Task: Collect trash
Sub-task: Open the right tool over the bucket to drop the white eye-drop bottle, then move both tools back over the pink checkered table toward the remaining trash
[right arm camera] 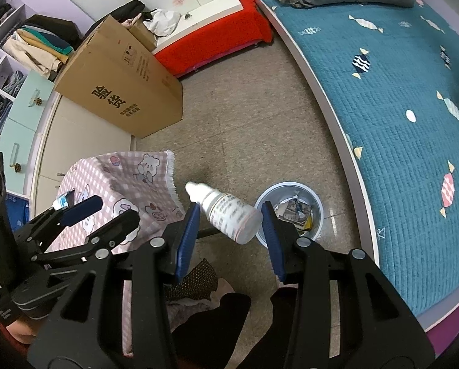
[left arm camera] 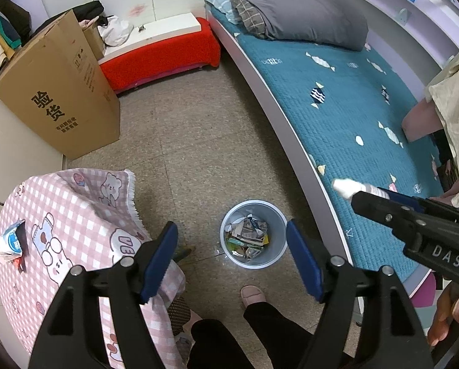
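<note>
A small grey bin (left arm camera: 229, 215) with paper scraps stands on the floor by the bed. My left gripper (left arm camera: 233, 259) hangs open above it, nothing between its blue pads (left arm camera: 163, 261). My right gripper (right arm camera: 229, 238) is shut on a white plastic bottle (right arm camera: 229, 212), which lies tilted with its cap up-left, beside the bin (right arm camera: 288, 186). In the left wrist view the right gripper (left arm camera: 371, 192) holds the bottle (left arm camera: 346, 186) over the bed's edge. A blue and white wrapper (left arm camera: 11, 241) lies on the pink checked table (left arm camera: 75, 215). The left gripper (right arm camera: 103, 212) hovers at that table's near side.
A large cardboard box (left arm camera: 57, 98) stands at the left against a cabinet. A red-covered bench (left arm camera: 158, 58) is at the back. The teal quilted bed (left arm camera: 352, 117) fills the right. The person's dark-trousered legs and slippered foot (left arm camera: 252, 295) stand just in front of the bin.
</note>
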Tool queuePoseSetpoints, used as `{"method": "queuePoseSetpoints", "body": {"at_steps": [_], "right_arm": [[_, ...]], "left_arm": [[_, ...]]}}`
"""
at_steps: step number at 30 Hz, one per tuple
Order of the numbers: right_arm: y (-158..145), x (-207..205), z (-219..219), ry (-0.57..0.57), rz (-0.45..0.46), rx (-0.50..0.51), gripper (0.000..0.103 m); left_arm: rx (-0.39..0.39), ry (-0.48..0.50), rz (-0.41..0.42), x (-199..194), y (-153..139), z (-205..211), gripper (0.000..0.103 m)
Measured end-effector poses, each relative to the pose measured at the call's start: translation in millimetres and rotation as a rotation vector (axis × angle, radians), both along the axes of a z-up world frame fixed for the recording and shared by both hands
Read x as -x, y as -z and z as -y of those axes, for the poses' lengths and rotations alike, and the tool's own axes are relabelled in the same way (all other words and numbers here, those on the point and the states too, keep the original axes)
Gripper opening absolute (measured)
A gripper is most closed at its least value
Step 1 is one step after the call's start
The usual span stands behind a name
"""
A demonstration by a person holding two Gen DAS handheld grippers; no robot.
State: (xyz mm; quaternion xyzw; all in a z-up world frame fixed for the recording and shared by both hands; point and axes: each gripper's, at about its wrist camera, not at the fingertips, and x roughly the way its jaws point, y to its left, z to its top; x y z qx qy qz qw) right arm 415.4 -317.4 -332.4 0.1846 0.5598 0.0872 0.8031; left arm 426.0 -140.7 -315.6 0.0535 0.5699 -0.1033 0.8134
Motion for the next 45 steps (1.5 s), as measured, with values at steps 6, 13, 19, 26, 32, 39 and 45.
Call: {"method": "queuePoseSetpoints", "body": {"at_steps": [6, 13, 19, 26, 32, 39, 45], "right_arm": [[1, -3, -6, 0.001, -0.002, 0.002, 0.053], [-1, -5, -31, -0.034, -0.005, 0.016, 0.053], [-8, -9, -79, -0.106, 0.008, 0.031, 0.053], [-12, -17, -171, -0.254, 0.028, 0.031, 0.053], [-6, -25, -268, -0.388, 0.024, 0.011, 0.053], [6, -32, -360, -0.458, 0.026, 0.004, 0.053], [19, -34, -399, -0.444, 0.004, 0.002, 0.053]], "left_arm": [[0.009, -0.006, -0.002, -1, 0, -9, 0.072], [0.023, -0.03, -0.004, 2, 0, -30, 0.072], [0.041, -0.099, 0.007, 9, -4, -71, 0.072], [0.068, -0.276, 0.027, 24, -10, -166, 0.072], [0.097, -0.481, 0.042, 38, -12, -275, 0.072], [0.166, -0.722, 0.021, 44, 1, -397, 0.072], [0.285, -0.849, -0.018, 29, 27, -452, 0.072]]}}
